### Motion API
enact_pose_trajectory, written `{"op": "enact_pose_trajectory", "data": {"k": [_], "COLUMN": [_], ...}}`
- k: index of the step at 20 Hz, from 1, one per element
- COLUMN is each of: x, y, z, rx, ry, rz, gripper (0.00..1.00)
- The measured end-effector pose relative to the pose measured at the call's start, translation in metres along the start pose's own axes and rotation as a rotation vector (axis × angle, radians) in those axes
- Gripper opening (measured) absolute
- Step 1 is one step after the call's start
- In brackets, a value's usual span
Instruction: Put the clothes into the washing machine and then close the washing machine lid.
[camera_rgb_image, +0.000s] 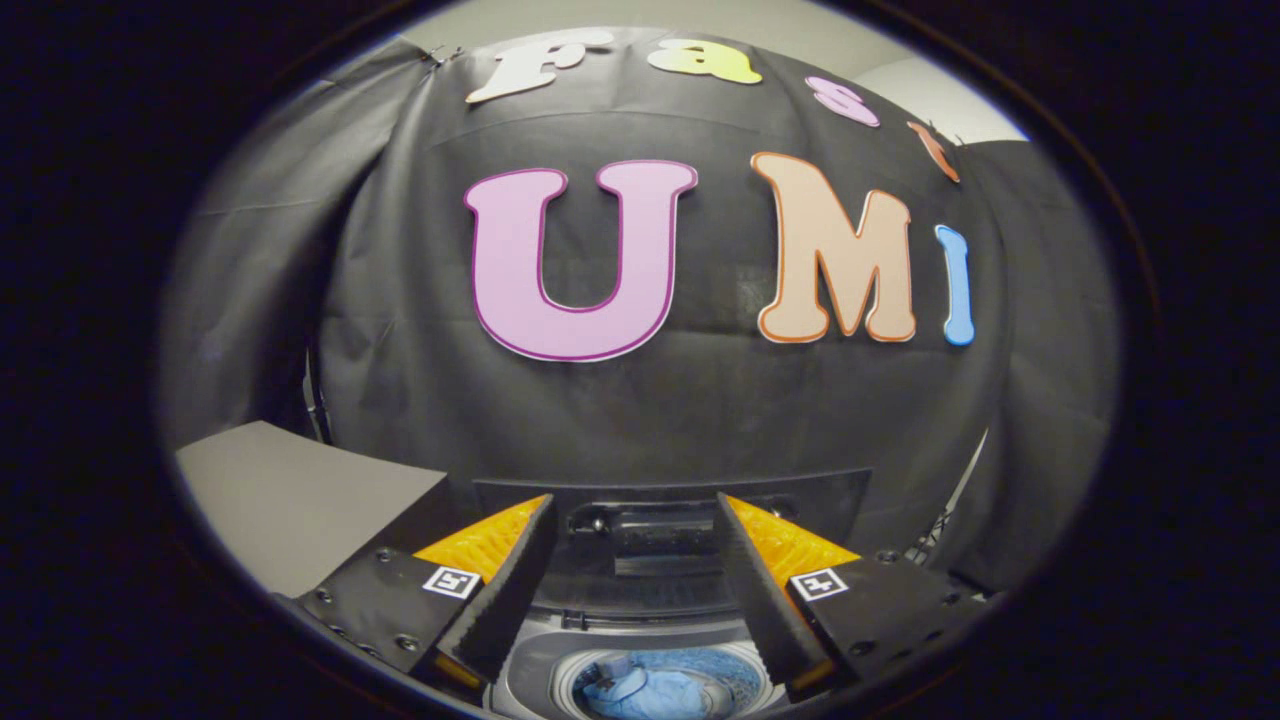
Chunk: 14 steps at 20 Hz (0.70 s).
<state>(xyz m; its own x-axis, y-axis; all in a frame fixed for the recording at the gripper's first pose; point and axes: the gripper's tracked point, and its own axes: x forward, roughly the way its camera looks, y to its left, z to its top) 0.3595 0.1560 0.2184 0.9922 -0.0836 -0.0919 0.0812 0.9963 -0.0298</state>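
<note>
While the tool (636, 520) gapes (empty), clothes (645, 692) lie below — inside washing machine (530, 670).

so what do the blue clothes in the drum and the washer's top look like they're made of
The blue clothes look like soft woven fabric, matte, judging by the creases and folds. The washing machine top around the drum opening looks like smooth grey plastic or painted metal with a slight sheen; which one is unclear. The raised lid looks dark and glossy. The gripper is open above the drum.
</note>
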Motion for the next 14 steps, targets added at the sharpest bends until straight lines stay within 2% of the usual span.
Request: {"op": "enact_pose_trajectory", "data": {"k": [5, 8, 11, 14], "x": [0.04, 0.066, 0.09, 0.102], "y": [0.002, 0.001, -0.004, -0.006], "z": [0.017, 0.022, 0.012, -0.014], "rx": [0.014, -0.019, -0.058, -0.076], "ry": [-0.016, -0.027, -0.005, 0.068], "rz": [-0.03, -0.065, -0.106, -0.112], "gripper": [0.97, 0.98, 0.98, 0.98]}}
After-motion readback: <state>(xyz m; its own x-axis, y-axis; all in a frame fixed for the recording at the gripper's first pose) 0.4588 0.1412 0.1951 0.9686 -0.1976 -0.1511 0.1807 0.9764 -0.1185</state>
